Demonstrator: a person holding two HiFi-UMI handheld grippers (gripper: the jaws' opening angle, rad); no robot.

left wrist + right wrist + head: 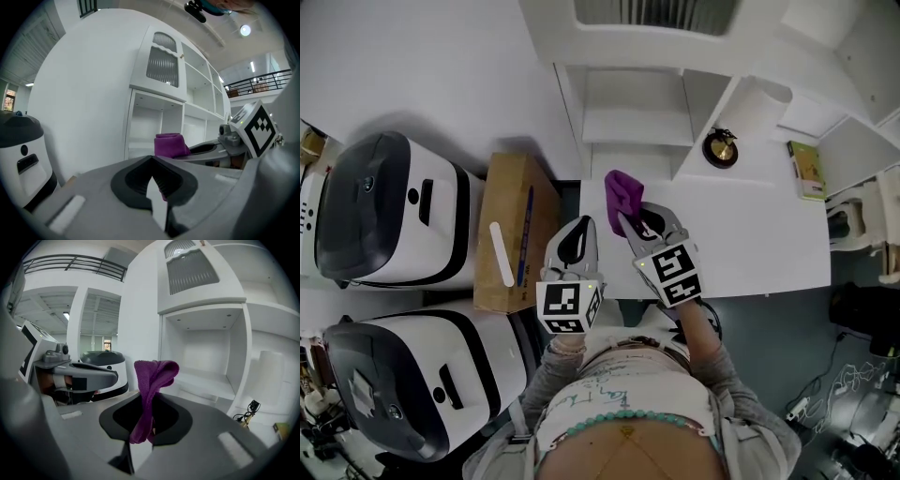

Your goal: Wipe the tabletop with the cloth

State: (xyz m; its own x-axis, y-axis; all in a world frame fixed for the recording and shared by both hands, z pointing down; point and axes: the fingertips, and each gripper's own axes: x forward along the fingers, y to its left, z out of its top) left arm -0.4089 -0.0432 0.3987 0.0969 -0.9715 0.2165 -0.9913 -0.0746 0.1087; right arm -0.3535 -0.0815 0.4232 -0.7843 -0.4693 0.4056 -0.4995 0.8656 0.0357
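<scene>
Cloth gripped by right claw, lower end hidden; left claw clenched, empty.

White shelf unit against a white wall, dark grey floor, 1 ceiling lamp lit

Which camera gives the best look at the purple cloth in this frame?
The right gripper view: the purple cloth sits at the centre, clamped between the jaws and standing up. The head view shows a small purple fold ahead of the right gripper. The left gripper view catches only its top.
</scene>
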